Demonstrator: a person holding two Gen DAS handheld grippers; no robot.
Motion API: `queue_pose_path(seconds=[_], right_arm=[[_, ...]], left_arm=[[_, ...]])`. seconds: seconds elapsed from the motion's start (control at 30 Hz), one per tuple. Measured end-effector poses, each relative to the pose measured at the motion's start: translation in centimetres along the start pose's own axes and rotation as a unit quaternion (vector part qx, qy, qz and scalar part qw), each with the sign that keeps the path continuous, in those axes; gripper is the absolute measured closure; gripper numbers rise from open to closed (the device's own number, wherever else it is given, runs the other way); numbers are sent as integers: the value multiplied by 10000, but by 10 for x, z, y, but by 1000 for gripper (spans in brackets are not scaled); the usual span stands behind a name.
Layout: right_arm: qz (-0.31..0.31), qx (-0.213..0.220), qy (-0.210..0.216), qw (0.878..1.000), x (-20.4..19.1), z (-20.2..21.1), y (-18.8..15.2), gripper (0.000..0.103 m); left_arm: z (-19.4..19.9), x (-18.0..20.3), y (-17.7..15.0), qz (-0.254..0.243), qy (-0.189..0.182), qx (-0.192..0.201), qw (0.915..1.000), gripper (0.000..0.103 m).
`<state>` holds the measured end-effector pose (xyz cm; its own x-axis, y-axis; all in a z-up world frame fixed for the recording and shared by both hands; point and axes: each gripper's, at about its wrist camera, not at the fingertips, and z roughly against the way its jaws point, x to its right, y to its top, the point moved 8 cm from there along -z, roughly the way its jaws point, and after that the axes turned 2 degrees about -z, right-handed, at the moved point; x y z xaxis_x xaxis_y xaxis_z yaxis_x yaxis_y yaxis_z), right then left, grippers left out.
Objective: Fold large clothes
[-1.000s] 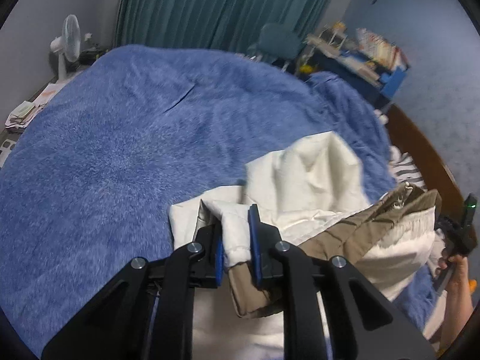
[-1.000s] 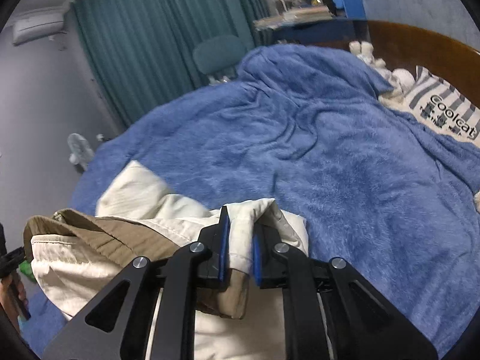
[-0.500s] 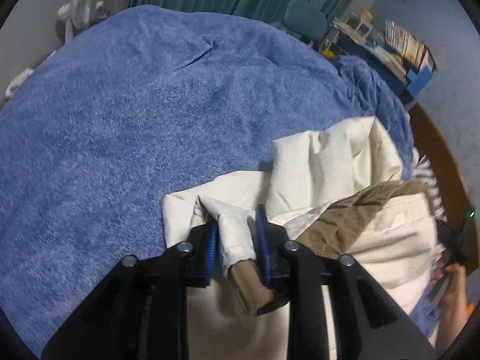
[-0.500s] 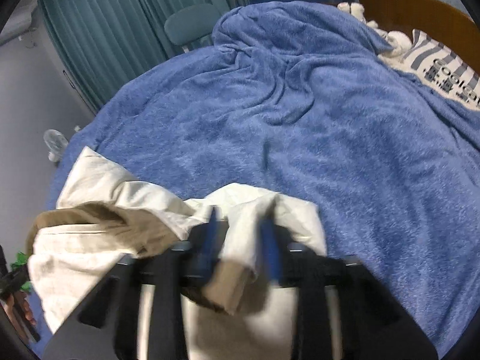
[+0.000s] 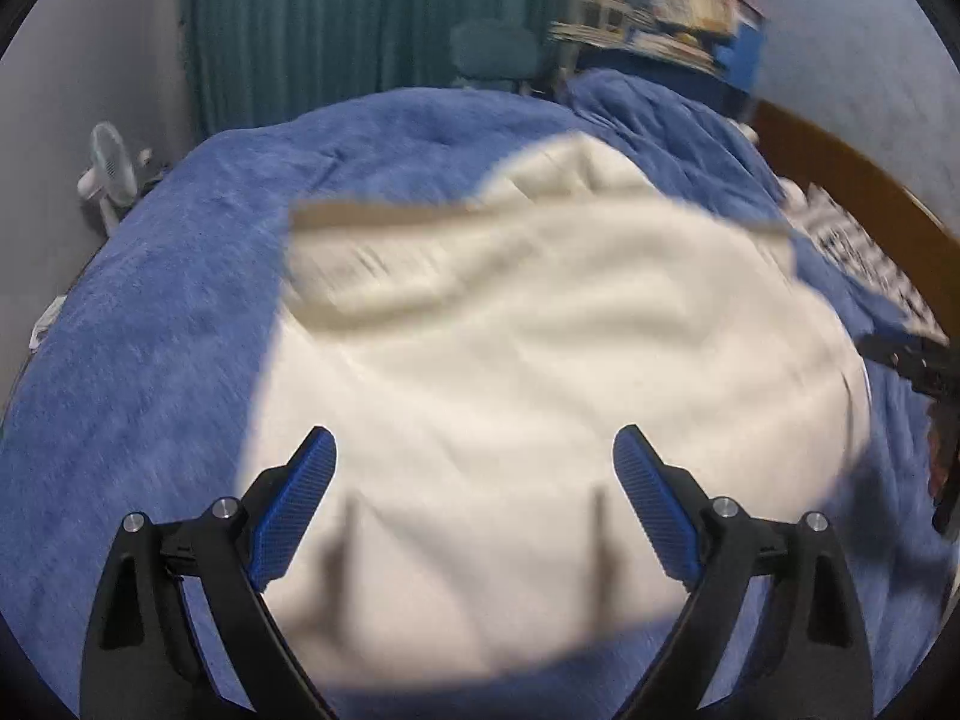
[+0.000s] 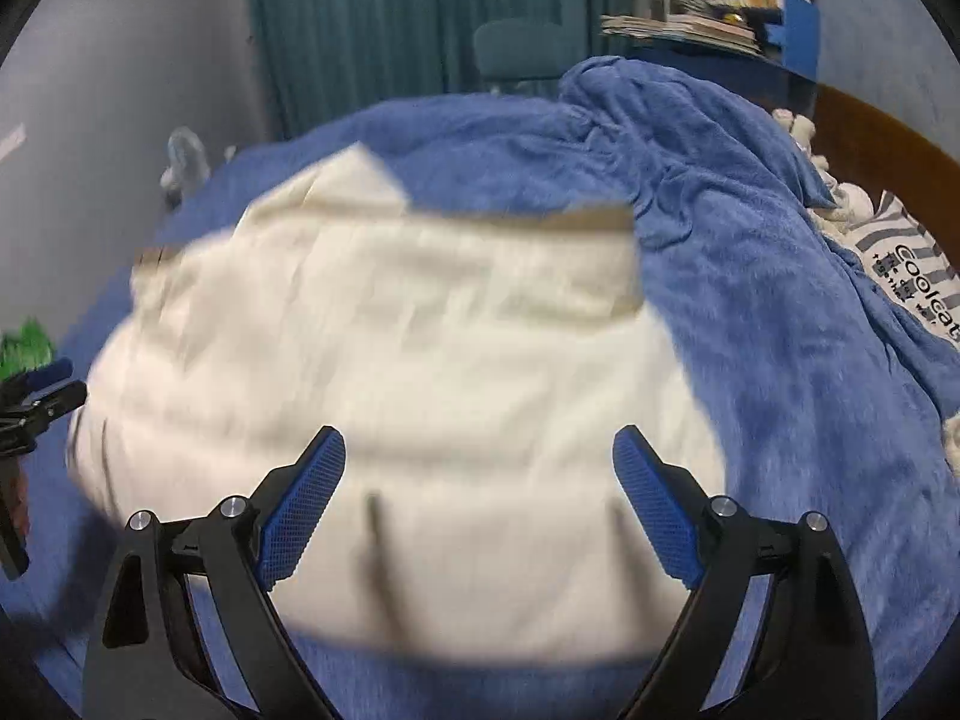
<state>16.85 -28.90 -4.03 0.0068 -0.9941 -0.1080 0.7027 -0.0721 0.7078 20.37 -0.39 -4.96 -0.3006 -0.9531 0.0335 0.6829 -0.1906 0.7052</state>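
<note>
A large cream garment [image 5: 510, 372] with a tan band [image 5: 372, 217] along its far edge lies spread on the blue blanket [image 5: 150, 330], blurred by motion. My left gripper [image 5: 474, 468] hovers above its near part, jaws wide and still opening, nothing pinched between the blue pads. In the right wrist view the same cream garment [image 6: 390, 360] fills the middle, its tan band [image 6: 540, 221] at the far side. My right gripper [image 6: 480, 468] is likewise above the cloth, jaws opening wide and free of it. The other gripper shows at each view's edge.
The blue blanket [image 6: 780, 330] bunches up at the far right near a striped pillow [image 6: 912, 276] and the wooden headboard [image 5: 858, 180]. A white fan [image 5: 111, 174], teal curtain [image 5: 372, 18], chair [image 6: 522, 48] and a shelf of books [image 6: 732, 0] stand beyond the bed.
Both grippers were shut on cream folds of the garment; both have let go and opened wide. The garment dropped flat on the blanket, and both views have pulled back and lower.
</note>
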Motion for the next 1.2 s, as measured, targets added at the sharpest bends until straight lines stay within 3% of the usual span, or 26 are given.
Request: queue_pose_path(seconds=[0.1, 0.23, 0.4, 0.5, 0.7, 0.83, 0.97, 1.07, 1.2], right_arm=[[-157, -146, 68, 9997, -4, 1, -33, 11], [-264, -358, 79, 9990, -4, -22, -48, 11], [-26, -197, -14, 9998, -17, -48, -12, 6], [55, -222, -23, 9997, -28, -68, 15, 6], [71, -641, -240, 9976, -36, -128, 71, 6], [-244, -762, -299, 9963, -26, -157, 97, 6], [-371, -899, -403, 9944, -19, -181, 107, 6], [-503, -1282, -313, 9900, -16, -204, 98, 6], [-518, -1464, -249, 9876, -14, -218, 89, 6]], left_arm=[[-8, 23, -40, -18, -15, -74, 10000, 12], [-31, 23, -50, 102, 229, -184, 9995, 8], [-50, 22, -12, 215, 265, -137, 9993, 7], [-79, 22, 17, 84, 256, -509, 9983, 7], [-138, 16, 77, -212, 509, -850, 9949, 6], [-158, -2, 103, 32, 668, -950, 9932, 6], [-176, -22, 116, 319, 905, -1112, 9891, 6], [-196, -21, 106, 191, 886, -1497, 9846, 6], [-211, -22, 97, 226, 820, -1599, 9835, 6]])
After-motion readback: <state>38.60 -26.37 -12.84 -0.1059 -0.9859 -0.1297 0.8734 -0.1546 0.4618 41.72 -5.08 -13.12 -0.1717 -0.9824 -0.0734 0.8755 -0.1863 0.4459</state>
